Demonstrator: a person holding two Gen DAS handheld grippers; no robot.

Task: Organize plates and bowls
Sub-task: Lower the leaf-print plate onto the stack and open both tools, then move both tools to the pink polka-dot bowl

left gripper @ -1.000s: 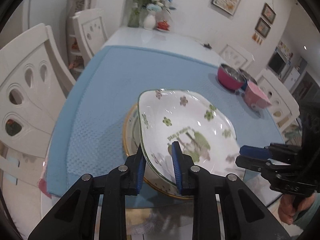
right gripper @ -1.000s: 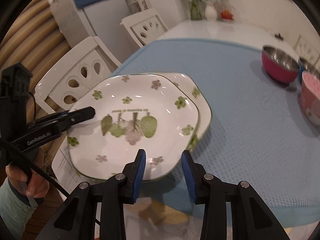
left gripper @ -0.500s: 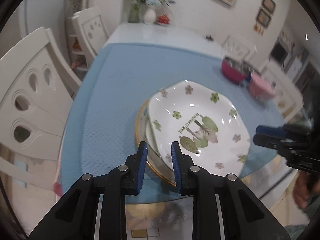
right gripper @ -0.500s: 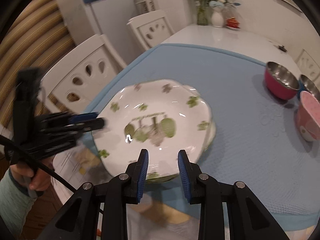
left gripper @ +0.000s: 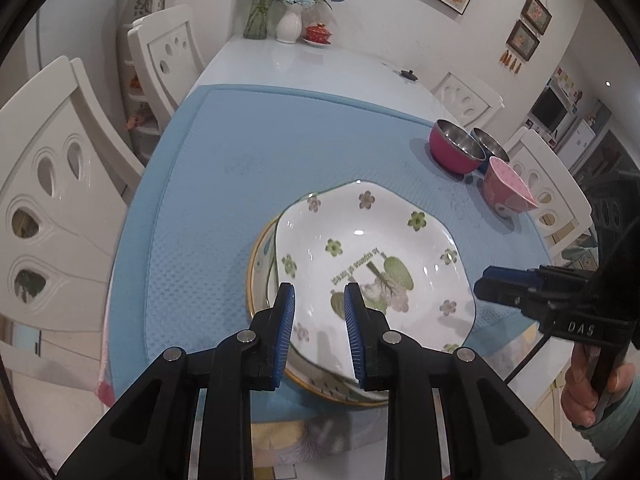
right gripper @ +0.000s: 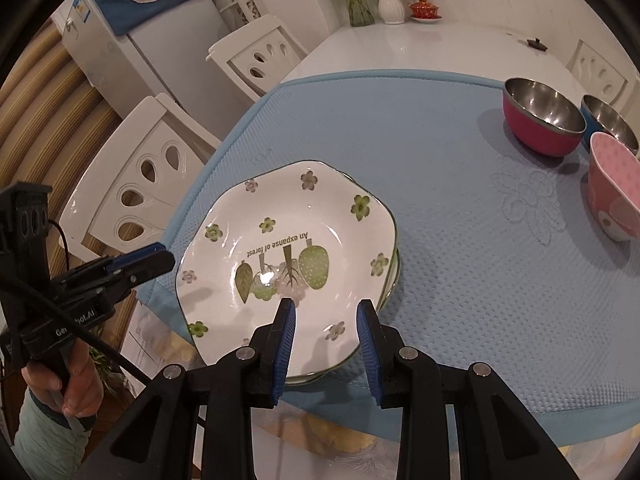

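Note:
A white plate with green flowers [left gripper: 372, 252] [right gripper: 288, 248] lies on top of a gold-rimmed plate [left gripper: 260, 256] at the near edge of the blue mat [left gripper: 248, 168]. My left gripper [left gripper: 319, 300] is open and empty, hovering over the plate's near-left rim. My right gripper [right gripper: 326, 312] is open and empty, over the plate's near rim. Each gripper also shows in the other's view, the right one [left gripper: 516, 288] and the left one [right gripper: 132, 264], beside the stack. A red steel bowl [right gripper: 540, 114], a blue steel bowl [right gripper: 608, 118] and a pink bowl [right gripper: 614, 188] stand at the far right.
White chairs [left gripper: 52, 184] [right gripper: 140, 184] stand along the left side of the table. A vase with flowers [left gripper: 290, 20] and a red cup sit at the far end. A small dark object [right gripper: 534, 43] lies on the bare white tabletop.
The flowered plate was held tilted in the left gripper, then lowered flat onto the gold-rimmed plate and let go. Both grippers have opened and drawn back a little.

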